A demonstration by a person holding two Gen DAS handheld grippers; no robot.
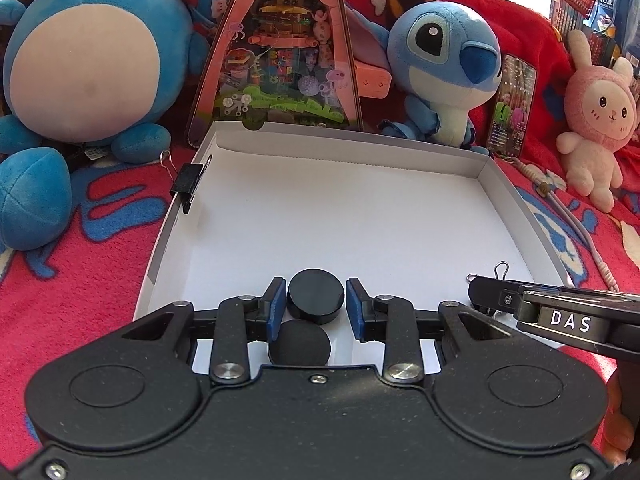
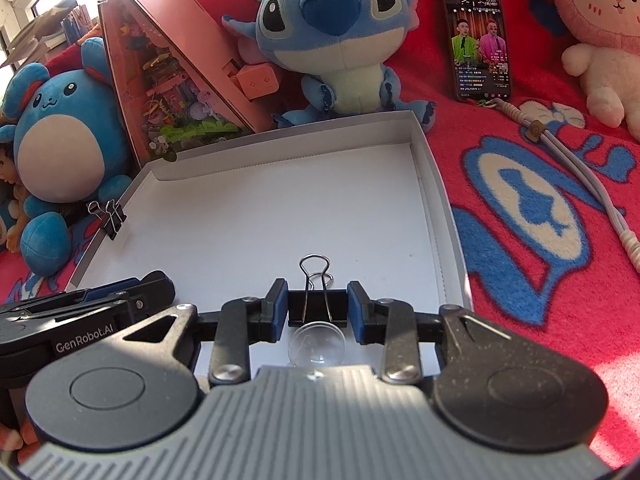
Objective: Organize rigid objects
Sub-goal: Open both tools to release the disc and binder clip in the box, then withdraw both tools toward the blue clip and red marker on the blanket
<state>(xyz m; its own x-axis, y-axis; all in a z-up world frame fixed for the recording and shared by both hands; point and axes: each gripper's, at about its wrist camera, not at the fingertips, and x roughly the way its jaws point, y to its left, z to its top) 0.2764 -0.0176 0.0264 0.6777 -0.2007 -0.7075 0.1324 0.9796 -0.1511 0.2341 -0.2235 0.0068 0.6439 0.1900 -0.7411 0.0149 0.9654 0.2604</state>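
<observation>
In the white box lid (image 1: 360,216) lie two black discs (image 1: 316,300), two binder clips (image 2: 316,304) and one clear dome (image 2: 318,346). The left gripper (image 1: 316,306) stands slightly apart around one disc; the right gripper (image 2: 317,306) touches the near clip's sides. Labels read "DAS" and "GenRobot.AI"

Matt white cardboard for the shallow box (image 1: 360,216), smooth inside. The black puck (image 1: 316,294) between the left gripper (image 1: 316,308) pads has a smooth, faintly shiny top; the disc (image 1: 299,343) below it looks duller, almost foamy. Blue rubbery pads (image 2: 280,308) on matt black plastic, silvery metal screws. The binder clip (image 2: 316,300) is black painted metal with bright wire handles. A clear, glassy dome (image 2: 317,346) catches light. Fuzzy red fleece blanket (image 2: 520,208), plush Stitch toy (image 2: 340,28), glossy phone (image 2: 478,36) screen.
</observation>
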